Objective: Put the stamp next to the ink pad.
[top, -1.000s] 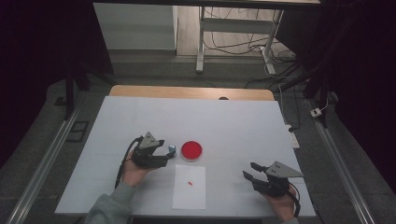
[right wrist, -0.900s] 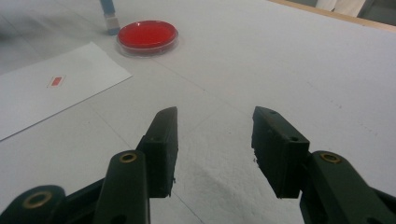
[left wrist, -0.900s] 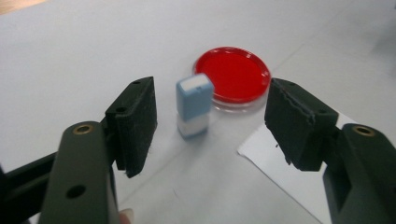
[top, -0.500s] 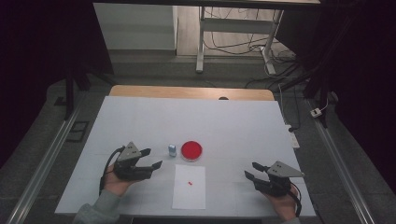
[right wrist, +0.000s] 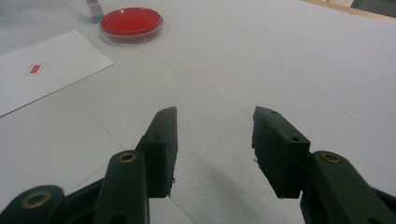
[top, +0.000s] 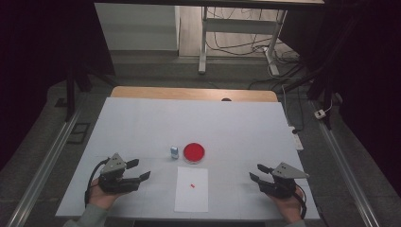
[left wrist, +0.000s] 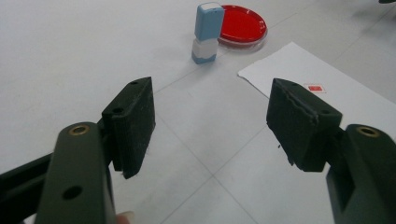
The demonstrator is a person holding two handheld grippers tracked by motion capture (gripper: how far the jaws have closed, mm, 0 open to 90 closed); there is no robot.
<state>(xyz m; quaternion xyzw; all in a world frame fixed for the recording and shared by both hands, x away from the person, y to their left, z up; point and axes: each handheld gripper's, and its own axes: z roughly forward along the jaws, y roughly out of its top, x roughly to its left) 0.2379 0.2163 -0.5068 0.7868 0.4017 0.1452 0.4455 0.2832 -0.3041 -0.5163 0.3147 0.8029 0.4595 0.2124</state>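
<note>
I am holding my left claw (top: 135,172) low at the lower left of the high view, its jaws spread with nothing between them. In the left gripper view those two black jaws are standing wide apart over the bare white worktop (left wrist: 70,51). Beyond them, at the top centre of that view, the small stamp with a blue cap and a white base (left wrist: 206,31) is standing upright, just beside the round red ink pad in its clear shallow dish (left wrist: 242,24); I cannot tell whether the two are touching. In the high view the stamp (top: 174,151) is sitting at the middle of the frame, immediately left of the red pad (top: 194,152), and well apart from my left claw.

Below the pad, the white sheet of paper (top: 191,196) is lying flat on the worktop, carrying a small red printed rectangle (top: 192,185) near its middle. The left gripper view is showing that mark (left wrist: 315,87) at the right, past my right-hand jaw.

My right claw (top: 257,172) is resting at the lower right of the high view, jaws also parted and pinching nothing. In the right gripper view it is pointing across bare worktop, with the red pad (right wrist: 131,22) at the upper left.
</note>
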